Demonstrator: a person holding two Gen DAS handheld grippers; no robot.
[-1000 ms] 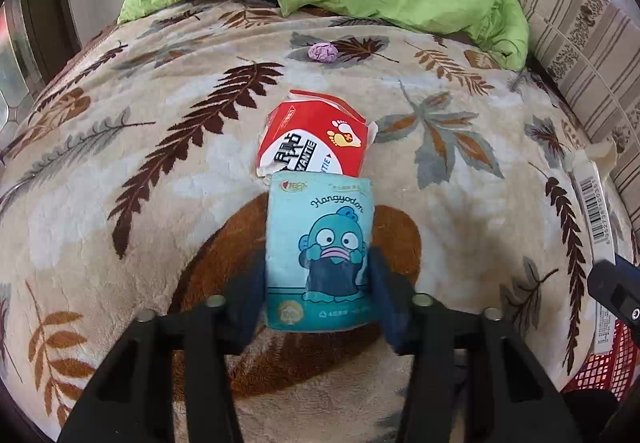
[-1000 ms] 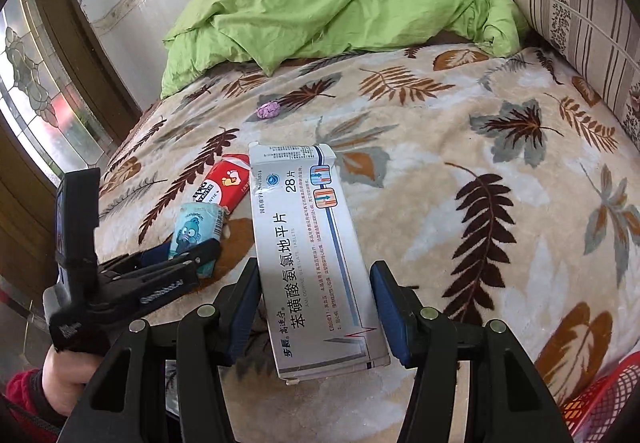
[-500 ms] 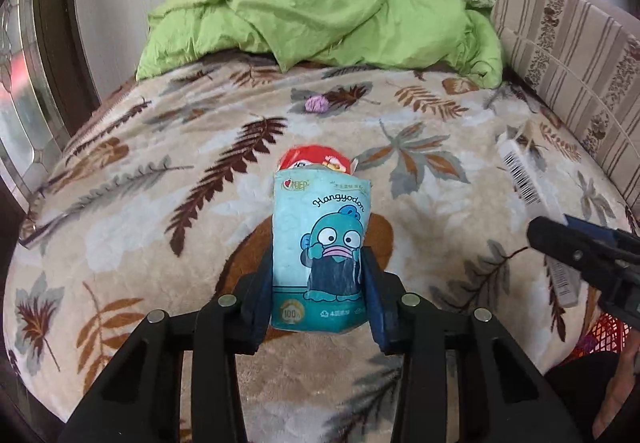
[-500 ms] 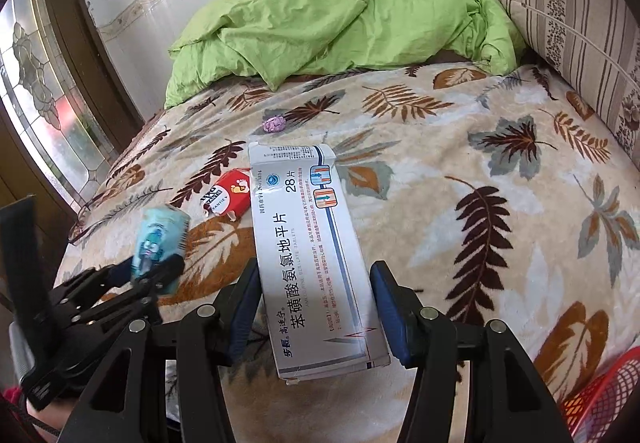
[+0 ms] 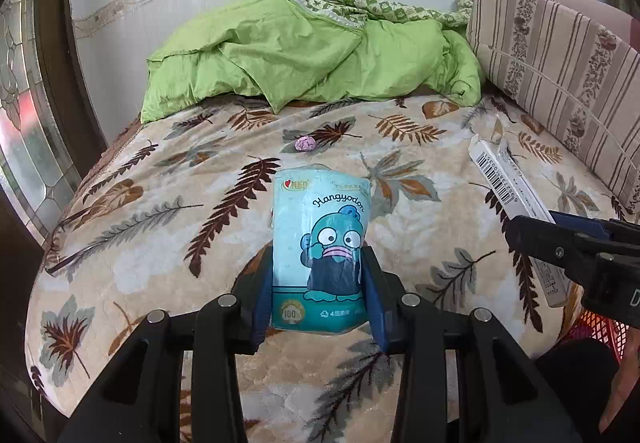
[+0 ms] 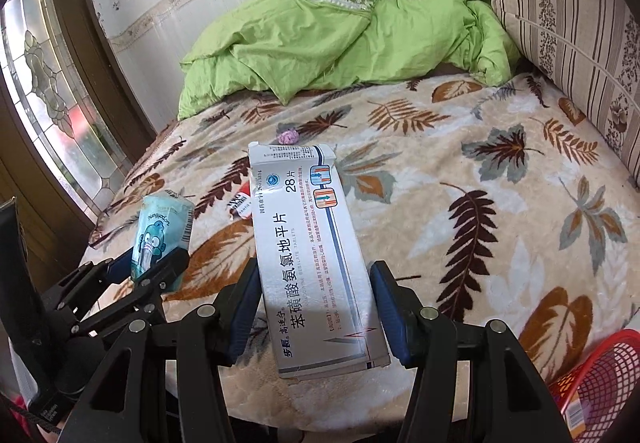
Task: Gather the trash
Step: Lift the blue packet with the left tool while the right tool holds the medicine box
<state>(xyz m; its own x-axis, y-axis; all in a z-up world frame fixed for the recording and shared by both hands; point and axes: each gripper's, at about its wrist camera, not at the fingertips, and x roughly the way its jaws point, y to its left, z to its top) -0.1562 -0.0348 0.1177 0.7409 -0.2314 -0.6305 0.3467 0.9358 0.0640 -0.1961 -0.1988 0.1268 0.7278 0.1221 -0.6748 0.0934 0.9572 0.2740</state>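
Presently noted, left gripper (image 5: 318,297): blue-padded jaws clamped on both side edges of a teal plastic tissue pack printed with a cartoon fish face (image 5: 320,251), pack upright and lifted clear of the beige plush blanket with brown leaf pattern (image 5: 160,227). Same pack seen from the right wrist view (image 6: 162,233), pinched low, top end free.

Right gripper (image 6: 314,313): jaws closed against the long edges of a flattened white cardboard medicine box with Chinese lettering (image 6: 308,251), box tilted up and forward above the blanket, far flap torn open. Same box visible edge-on from the left wrist view (image 5: 516,207), barcode side showing.

Relative to the blanket:
- Red and white wrapper (image 6: 241,204) lying flat on it, mostly hidden behind the medicine box.
- Small crumpled purple wad (image 5: 305,143) resting on it, farther up toward the head end, well apart from both grippers.
- Rumpled green duvet (image 5: 312,59) heaped at its far end.
- Striped brown and cream cushion (image 5: 560,83) along its right edge.
- Red plastic mesh basket (image 6: 600,375) below its near right corner, contents unclear.
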